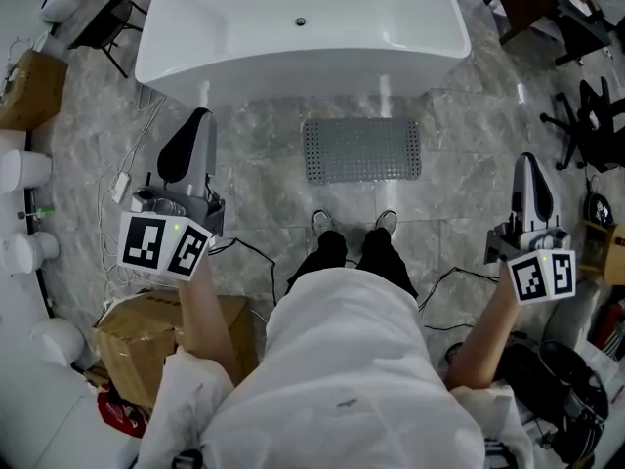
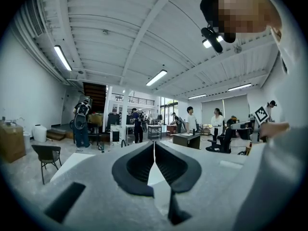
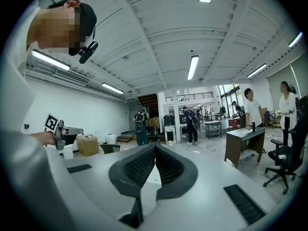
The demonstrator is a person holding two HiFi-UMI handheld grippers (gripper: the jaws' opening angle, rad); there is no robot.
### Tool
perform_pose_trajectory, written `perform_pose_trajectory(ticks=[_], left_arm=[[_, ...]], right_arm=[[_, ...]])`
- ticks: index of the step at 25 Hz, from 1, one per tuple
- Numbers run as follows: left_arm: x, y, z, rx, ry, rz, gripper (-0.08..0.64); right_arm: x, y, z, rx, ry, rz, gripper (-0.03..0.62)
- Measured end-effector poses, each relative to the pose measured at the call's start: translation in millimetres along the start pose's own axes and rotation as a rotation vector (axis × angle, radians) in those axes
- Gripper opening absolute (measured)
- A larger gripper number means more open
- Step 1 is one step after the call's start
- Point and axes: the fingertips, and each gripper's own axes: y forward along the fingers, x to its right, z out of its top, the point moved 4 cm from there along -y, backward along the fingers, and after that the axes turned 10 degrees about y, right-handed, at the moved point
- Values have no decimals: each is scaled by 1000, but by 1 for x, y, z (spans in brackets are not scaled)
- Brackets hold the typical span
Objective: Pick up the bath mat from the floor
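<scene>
Left tongs (image 1: 198, 117), right tongs (image 1: 527, 161), bath mat (image 1: 362, 149) between

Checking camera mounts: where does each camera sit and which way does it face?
Head view: on the person's head, facing steeply down at the bath mat and bathtub; shows torso, arms, feet, left gripper, right gripper.
Left gripper view: on the left gripper, facing across the room and ceiling; shows its shut jaws, the person's head, right arm.
Right gripper view: on the right gripper, same outlook; shut jaws, head, left arm.
Shared: both gripper views catch the same bystanders; neither shows the bath mat.
</scene>
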Motion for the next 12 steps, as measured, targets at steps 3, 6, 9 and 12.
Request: perform_pose_trajectory(ticks=[3, 6, 9, 12], left_arm=[[1, 3, -13, -20, -17, -20, 20], [6, 10, -23, -42, -31, -42, 20], [15, 19, -26, -53, -33, -59, 20], [25, 31, -27, -65, -29, -61, 20]], right_arm=[[-3, 0, -11, -23, 11, -14, 8], [-4, -2, -14, -25, 25, -17, 8], [1, -2, -13, -29, 32, -1, 8], [15, 3, -15, -44, 37, 5, 8]])
